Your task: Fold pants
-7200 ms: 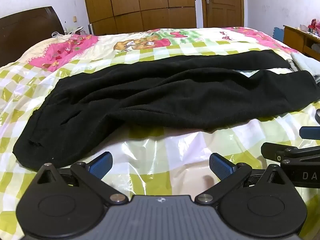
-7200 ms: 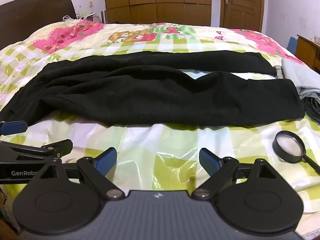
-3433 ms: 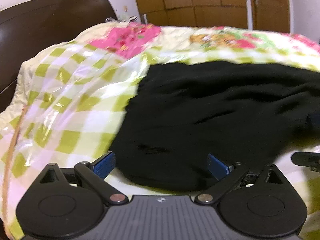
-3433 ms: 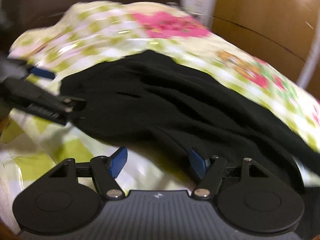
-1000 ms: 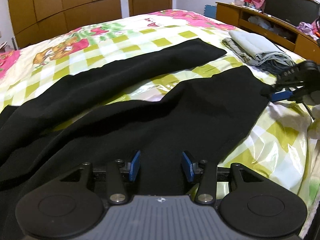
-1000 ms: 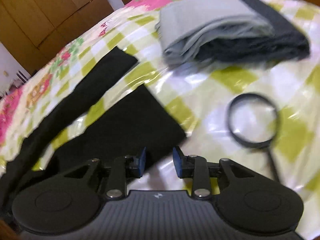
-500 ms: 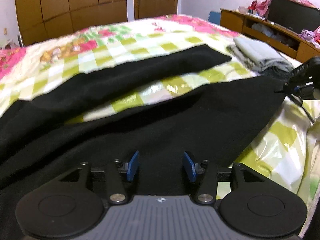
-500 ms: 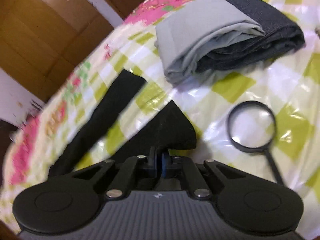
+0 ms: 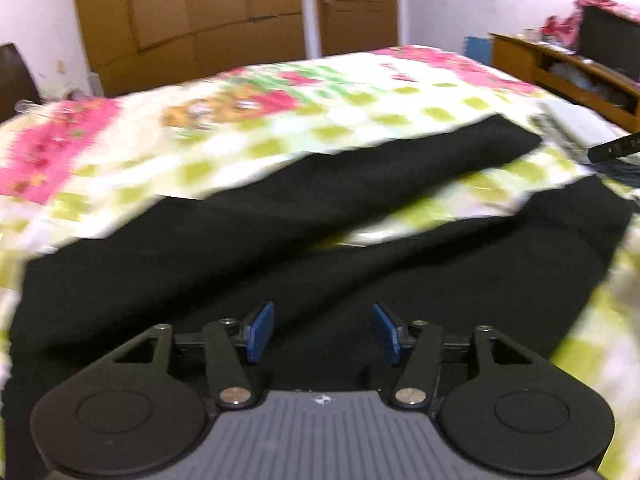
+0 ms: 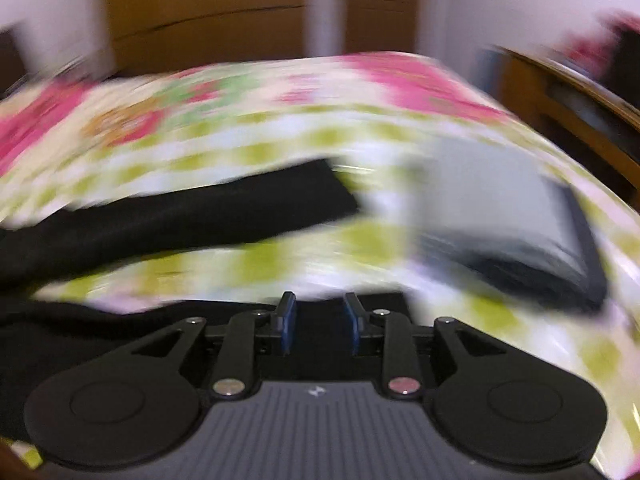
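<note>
While the left wrist view is blurring, the left gripper (image 9: 322, 332) is hovering over the black pants (image 9: 280, 272) with its blue pads standing wide apart; the jaws have just been opening, and only cloth below is showing between them, nothing pinched. Pants are lying spread across the bed (image 9: 248, 128), one leg running toward the far right, the other leg nearer, checked cover showing between them. Right gripper's arm (image 9: 616, 148) is poking in at the right edge.

Right wrist view, heavily smeared: right gripper (image 10: 319, 322) is sitting at a narrow gap, jaws just opening again, pads not pressing on anything I can make out. Pants (image 10: 192, 216) are lying left and beneath it. Folded grey clothes (image 10: 500, 208) are lying just right of the leg end.
</note>
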`<state>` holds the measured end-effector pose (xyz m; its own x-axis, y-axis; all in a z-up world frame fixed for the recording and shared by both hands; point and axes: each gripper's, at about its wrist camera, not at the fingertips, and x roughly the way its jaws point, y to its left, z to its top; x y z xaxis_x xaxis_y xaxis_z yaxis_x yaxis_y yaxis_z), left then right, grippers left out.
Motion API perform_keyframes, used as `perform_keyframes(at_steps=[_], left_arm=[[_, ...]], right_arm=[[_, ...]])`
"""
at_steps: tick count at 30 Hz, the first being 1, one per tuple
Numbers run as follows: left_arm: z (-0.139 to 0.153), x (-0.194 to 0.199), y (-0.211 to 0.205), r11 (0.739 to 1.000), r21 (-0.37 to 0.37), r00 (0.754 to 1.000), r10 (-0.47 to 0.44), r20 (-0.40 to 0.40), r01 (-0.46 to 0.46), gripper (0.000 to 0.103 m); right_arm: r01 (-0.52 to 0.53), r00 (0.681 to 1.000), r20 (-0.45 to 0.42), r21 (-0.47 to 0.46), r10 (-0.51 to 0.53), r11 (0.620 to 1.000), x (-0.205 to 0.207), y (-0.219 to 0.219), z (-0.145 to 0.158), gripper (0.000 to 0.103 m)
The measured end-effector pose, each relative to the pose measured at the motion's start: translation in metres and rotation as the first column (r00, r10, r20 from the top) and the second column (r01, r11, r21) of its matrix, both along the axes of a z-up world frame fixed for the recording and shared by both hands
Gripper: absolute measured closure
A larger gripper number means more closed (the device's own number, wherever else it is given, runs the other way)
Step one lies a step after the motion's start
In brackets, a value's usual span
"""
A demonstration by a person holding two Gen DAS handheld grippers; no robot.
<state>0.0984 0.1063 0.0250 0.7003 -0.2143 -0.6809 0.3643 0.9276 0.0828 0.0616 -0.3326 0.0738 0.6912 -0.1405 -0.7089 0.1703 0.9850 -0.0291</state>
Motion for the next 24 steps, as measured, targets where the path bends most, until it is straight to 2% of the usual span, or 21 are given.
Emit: perform_keyframes(at_steps=[2, 4, 7, 9, 12, 15, 17, 20, 22, 23, 24], left_arm=[[0.006, 0.021, 0.038, 0.998, 0.041, 0.998, 0.051, 0.028, -0.052, 0.032], [0.011, 0.046, 0.08, 0.99, 0.071, 0.992, 0.117, 0.055, -0.121, 0.025], [0.012, 0.091, 0.137, 0.975, 0.078, 0.978, 0.206, 0.042, -0.209, 0.022], [0.007, 0.121, 0.17, 0.965, 0.076, 0.967, 0.253, 0.01, -0.253, 0.021], [-0.007, 0.158, 0.2, 0.957, 0.078, 0.957, 0.284, -0.057, -0.28, 0.021], [-0.019, 0.179, 0.217, 0.94, 0.124, 0.942, 0.327, -0.069, -0.317, 0.021], [-0.025, 0.189, 0.228, 0.931, 0.111, 0.929, 0.359, -0.093, -0.348, 0.019], [-0.04, 0.197, 0.237, 0.925, 0.083, 0.911, 0.381, -0.161, -0.372, 0.019], [-0.046, 0.203, 0.231, 0.922, 0.114, 0.904, 0.386, -0.185, -0.371, 0.023], [-0.046, 0.205, 0.227, 0.92, 0.123, 0.902, 0.389, -0.186, -0.371, 0.028], [-0.043, 0.206, 0.223, 0.921, 0.119, 0.902, 0.388, -0.191, -0.371, 0.04]], right_arm=[[-0.184, 0.983, -0.023, -0.003, 0.184, 0.983, 0.041, 0.04, -0.005, 0.074], [-0.342, 0.939, -0.042, -0.019, 0.341, 0.939, 0.088, 0.082, -0.012, 0.073], [-0.538, 0.842, -0.067, -0.029, 0.535, 0.843, 0.159, 0.138, -0.025, 0.061], [-0.63, 0.775, -0.102, -0.035, 0.624, 0.776, 0.204, 0.17, -0.037, 0.059], [-0.718, 0.69, -0.16, -0.029, 0.706, 0.695, 0.252, 0.203, -0.053, 0.059], [-0.774, 0.621, -0.225, -0.02, 0.751, 0.633, 0.274, 0.222, -0.066, 0.056], [-0.8, 0.579, -0.263, 0.003, 0.772, 0.601, 0.283, 0.228, -0.076, 0.051], [-0.825, 0.54, -0.277, 0.016, 0.795, 0.566, 0.29, 0.229, -0.086, 0.044], [-0.822, 0.538, -0.286, 0.033, 0.793, 0.569, 0.297, 0.232, -0.089, 0.043], [-0.822, 0.535, -0.291, 0.037, 0.793, 0.568, 0.298, 0.235, -0.088, 0.049], [-0.827, 0.528, -0.289, 0.042, 0.799, 0.561, 0.299, 0.236, -0.087, 0.064]])
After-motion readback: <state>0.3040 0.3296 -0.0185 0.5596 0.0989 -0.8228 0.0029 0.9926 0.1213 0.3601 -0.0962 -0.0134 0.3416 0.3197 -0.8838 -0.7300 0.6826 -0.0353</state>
